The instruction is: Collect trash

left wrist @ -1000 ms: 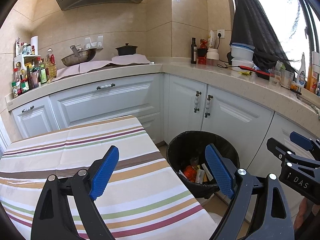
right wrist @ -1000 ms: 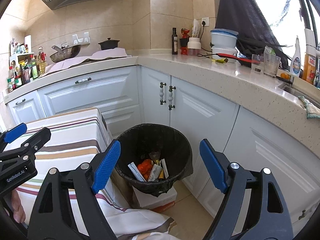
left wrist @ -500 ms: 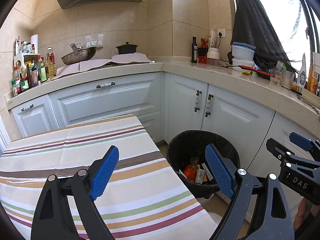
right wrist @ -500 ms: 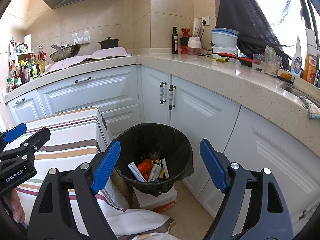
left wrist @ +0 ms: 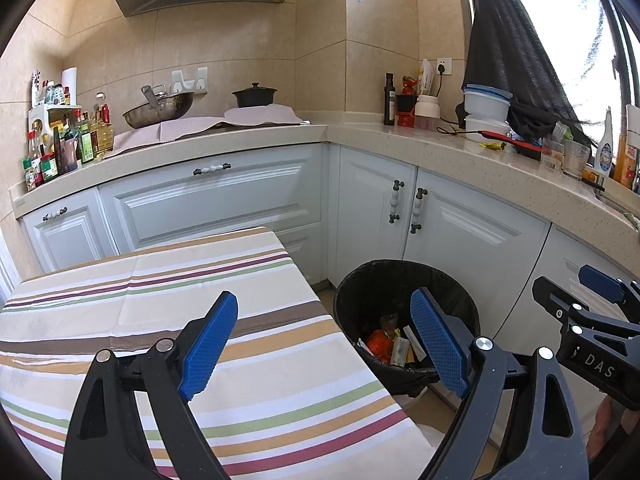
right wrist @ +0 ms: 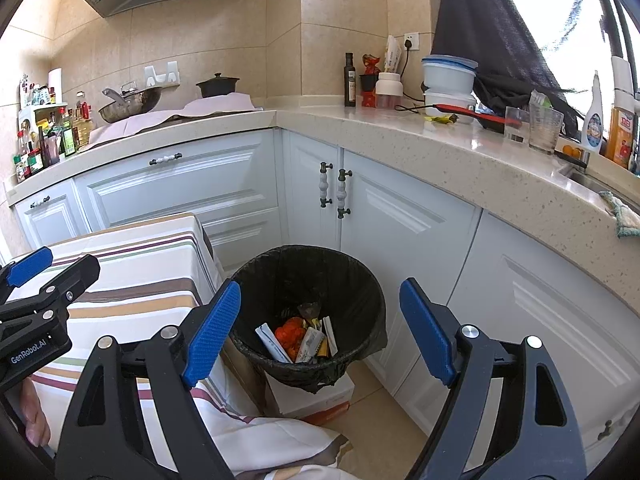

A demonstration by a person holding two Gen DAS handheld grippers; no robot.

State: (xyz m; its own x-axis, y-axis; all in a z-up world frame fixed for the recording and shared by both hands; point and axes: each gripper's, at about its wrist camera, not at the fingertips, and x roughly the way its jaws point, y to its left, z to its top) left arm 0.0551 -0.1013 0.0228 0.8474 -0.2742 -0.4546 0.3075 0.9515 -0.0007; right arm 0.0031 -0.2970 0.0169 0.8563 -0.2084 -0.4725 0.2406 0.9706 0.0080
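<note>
Beside the striped tablecloth [left wrist: 168, 320] stands a bin lined with a black bag [right wrist: 308, 280], just in front of the white corner cabinets [right wrist: 400, 224]. Trash lies at the bin's bottom: an orange wrapper [right wrist: 291, 334], white packets [right wrist: 272, 342] and a yellow scrap. The left gripper [left wrist: 324, 344] hangs over the cloth's edge next to the bin, its jaws released and holding nothing. The right gripper [right wrist: 320, 334] hangs above the bin's mouth, its jaws likewise spread wide and bare.
</note>
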